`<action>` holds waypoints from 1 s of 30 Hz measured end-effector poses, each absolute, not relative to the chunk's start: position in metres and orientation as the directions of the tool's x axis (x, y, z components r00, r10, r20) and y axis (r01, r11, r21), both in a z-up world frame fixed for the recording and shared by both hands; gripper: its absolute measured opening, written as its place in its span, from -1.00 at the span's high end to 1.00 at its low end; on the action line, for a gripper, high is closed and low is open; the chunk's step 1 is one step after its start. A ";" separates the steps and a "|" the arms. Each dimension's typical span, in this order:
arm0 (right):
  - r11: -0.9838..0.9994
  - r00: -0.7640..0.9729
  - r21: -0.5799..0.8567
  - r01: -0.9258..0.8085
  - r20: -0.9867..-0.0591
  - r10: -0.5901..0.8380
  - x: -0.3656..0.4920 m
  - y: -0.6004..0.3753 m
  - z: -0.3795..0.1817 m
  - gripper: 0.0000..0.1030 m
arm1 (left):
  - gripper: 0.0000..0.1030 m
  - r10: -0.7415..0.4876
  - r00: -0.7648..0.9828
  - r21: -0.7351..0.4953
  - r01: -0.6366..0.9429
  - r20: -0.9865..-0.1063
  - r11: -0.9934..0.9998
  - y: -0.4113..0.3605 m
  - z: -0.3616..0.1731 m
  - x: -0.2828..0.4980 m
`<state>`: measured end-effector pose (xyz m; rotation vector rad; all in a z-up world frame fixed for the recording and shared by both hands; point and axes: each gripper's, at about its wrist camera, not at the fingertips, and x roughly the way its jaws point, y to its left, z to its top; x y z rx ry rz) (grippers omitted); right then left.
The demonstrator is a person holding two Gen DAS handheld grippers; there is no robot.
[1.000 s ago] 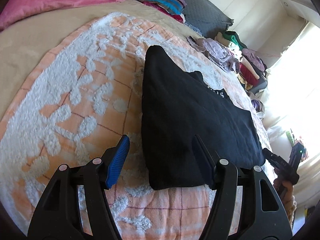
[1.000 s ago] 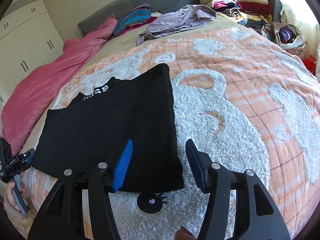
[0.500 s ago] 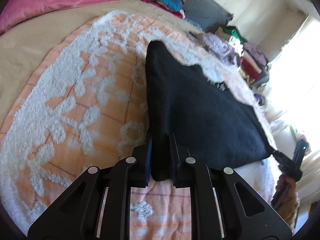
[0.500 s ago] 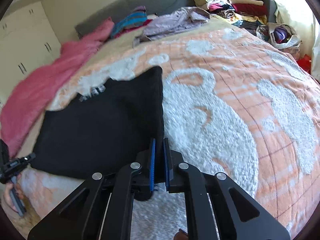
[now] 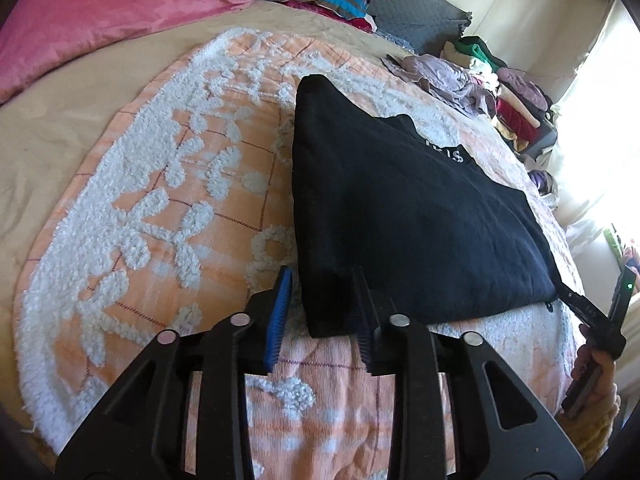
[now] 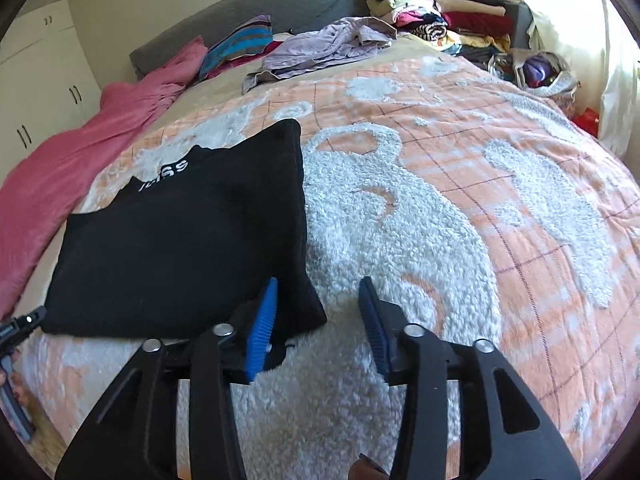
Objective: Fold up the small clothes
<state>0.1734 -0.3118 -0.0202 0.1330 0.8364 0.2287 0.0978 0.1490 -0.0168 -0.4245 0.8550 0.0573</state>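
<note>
Sunlight fell across the bed point(image 6: 460, 208), where a black top point(image 5: 400, 208), folded, lay flat on the orange-and-white cover. The left gripper point(image 5: 320, 316) stood at the top's near corner, at six o'clock in its own view, jaws opening, the corner between them but not pinched. The right gripper point(image 6: 320, 320) stood at the other near corner, jaws opening and spread, the corner just inside its left pad. A pink blanket point(image 6: 80, 152) lay at nine o'clock, and a clothes pile point(image 6: 440, 20) at one o'clock by the headboard.
</note>
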 end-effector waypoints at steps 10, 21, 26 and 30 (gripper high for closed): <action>0.970 0.667 0.195 -0.145 -0.705 0.241 0.159 -0.313 -0.018 -0.24 | 0.29 -0.087 0.657 -0.302 -0.222 -0.749 0.927 0.143 -0.013 0.093; 0.970 0.684 0.182 -0.159 -0.688 0.242 0.143 -0.314 -0.012 -0.57 | -0.03 -0.059 0.653 -0.256 -0.210 -0.755 0.944 0.131 -0.007 0.088; 0.968 0.704 0.177 -0.178 -0.664 0.251 0.133 -0.314 -0.002 -0.78 | -0.15 -0.045 0.657 -0.236 -0.205 -0.752 0.950 0.126 -0.002 0.085; 0.963 0.716 0.165 -0.212 -0.645 0.267 0.124 -0.308 0.006 -0.82 | -0.37 -0.030 0.660 -0.219 -0.206 -0.750 0.954 0.123 0.002 0.082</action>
